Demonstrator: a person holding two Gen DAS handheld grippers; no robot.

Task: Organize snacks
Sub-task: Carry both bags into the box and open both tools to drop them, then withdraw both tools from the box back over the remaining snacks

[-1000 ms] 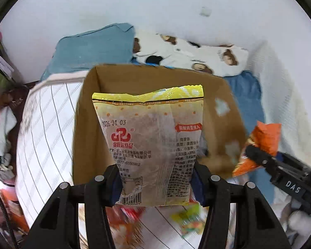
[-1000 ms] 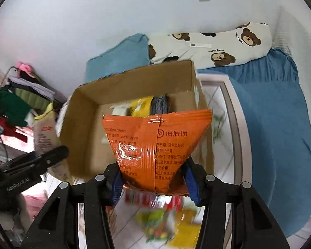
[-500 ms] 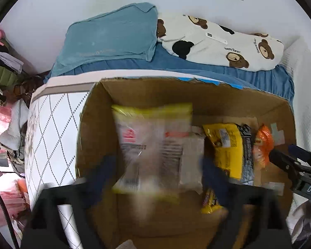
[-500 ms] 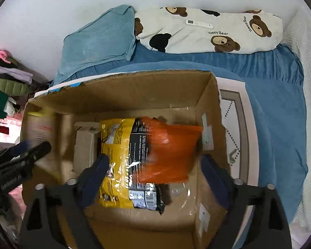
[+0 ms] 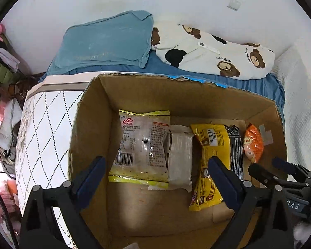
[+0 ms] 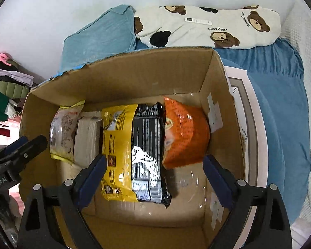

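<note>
Snack packets lie side by side on the floor of an open cardboard box (image 6: 122, 76) that sits on a bed. Taking the box as the landmark: against its left wall lies a clear packet with yellow edges (image 5: 142, 145), printed with red and black text. Just right of it, touching, is a white packet (image 5: 179, 155), partly tucked under the clear one. Next comes a yellow packet (image 6: 116, 145), then a black packet with white stripes (image 6: 148, 145) overlapping the yellow one's right side. An orange packet (image 6: 184, 132) lies nearest the right wall, leaning on the black one. Strips of clear tape show on the right wall inside the box. The left gripper (image 5: 155, 181) hovers over the left half of the box, its blue-padded fingers (image 5: 91, 176) spread wide apart and holding nothing. The right gripper (image 6: 153, 178) hovers over the right half, fingers (image 6: 217, 178) likewise wide apart and empty. Beyond the far wall of the box, a blue pillow (image 6: 99, 37) and a cream pillow printed with brown bears (image 6: 213, 27) rest on a blue sheet (image 6: 280, 95) against a white wall; a white remote control (image 6: 198, 20) lies on the bear pillow. Left of the box, a quilted white mattress edge (image 5: 43, 128) shows, with piled clothes (image 6: 2, 95) past it.
</note>
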